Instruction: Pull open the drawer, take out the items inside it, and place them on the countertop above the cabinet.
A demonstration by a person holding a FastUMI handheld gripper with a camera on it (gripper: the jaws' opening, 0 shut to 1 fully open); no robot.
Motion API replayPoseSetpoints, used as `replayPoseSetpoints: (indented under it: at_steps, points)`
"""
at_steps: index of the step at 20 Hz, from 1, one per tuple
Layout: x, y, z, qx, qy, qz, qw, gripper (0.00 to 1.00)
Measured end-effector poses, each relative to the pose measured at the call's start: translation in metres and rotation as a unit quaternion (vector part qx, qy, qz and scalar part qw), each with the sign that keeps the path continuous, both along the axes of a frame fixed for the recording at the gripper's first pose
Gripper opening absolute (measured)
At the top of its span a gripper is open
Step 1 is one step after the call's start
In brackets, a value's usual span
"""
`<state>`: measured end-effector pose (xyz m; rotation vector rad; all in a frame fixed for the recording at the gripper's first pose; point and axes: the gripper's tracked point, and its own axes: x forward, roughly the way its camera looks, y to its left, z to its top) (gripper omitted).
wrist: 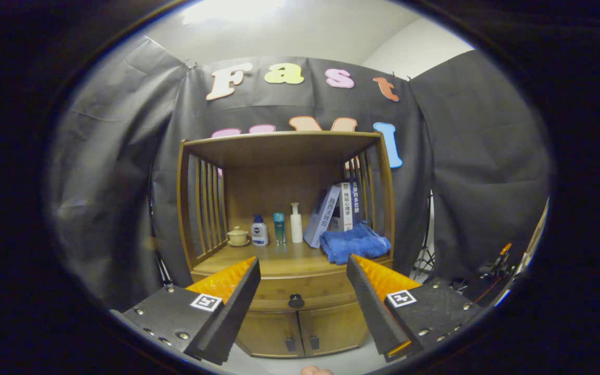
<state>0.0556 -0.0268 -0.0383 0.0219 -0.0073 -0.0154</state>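
Gripper point(303, 271) fingers spread wide, closed drawer point(300, 289) knob point(296, 300) between them

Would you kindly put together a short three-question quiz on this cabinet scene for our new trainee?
1. True or false: the drawer is already pulled open.
2. What lies nearest the books on the countertop? A) blue towel B) lidded cup C) pump bottle
3. Fill in: the gripper has its fingers ____, the drawer knob seen between them.

Key: 1 false, it is shut; 2 A; 3 open.
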Motion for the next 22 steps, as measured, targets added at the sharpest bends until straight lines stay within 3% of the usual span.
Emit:
replayPoseSetpoints:
  at_steps: [5,9,13,17,19,22]
  points:
    - [0.048,0.007,-0.048,0.002,0.017,0.045,0.999,0.99]
    - [0.09,0.004,-0.093,0.007,0.05,0.051,0.997,0.99]
    - [0.122,-0.011,-0.15,0.001,0.086,0.031,0.996,0.99]
    - [0.146,0.0,-0.187,-0.025,0.092,0.053,0.994,0.99]
    - [0.153,0.012,-0.206,-0.014,0.107,0.07,0.992,1.0]
    - [0.166,0.017,-0.228,0.012,0.124,0.065,0.99,1.0]
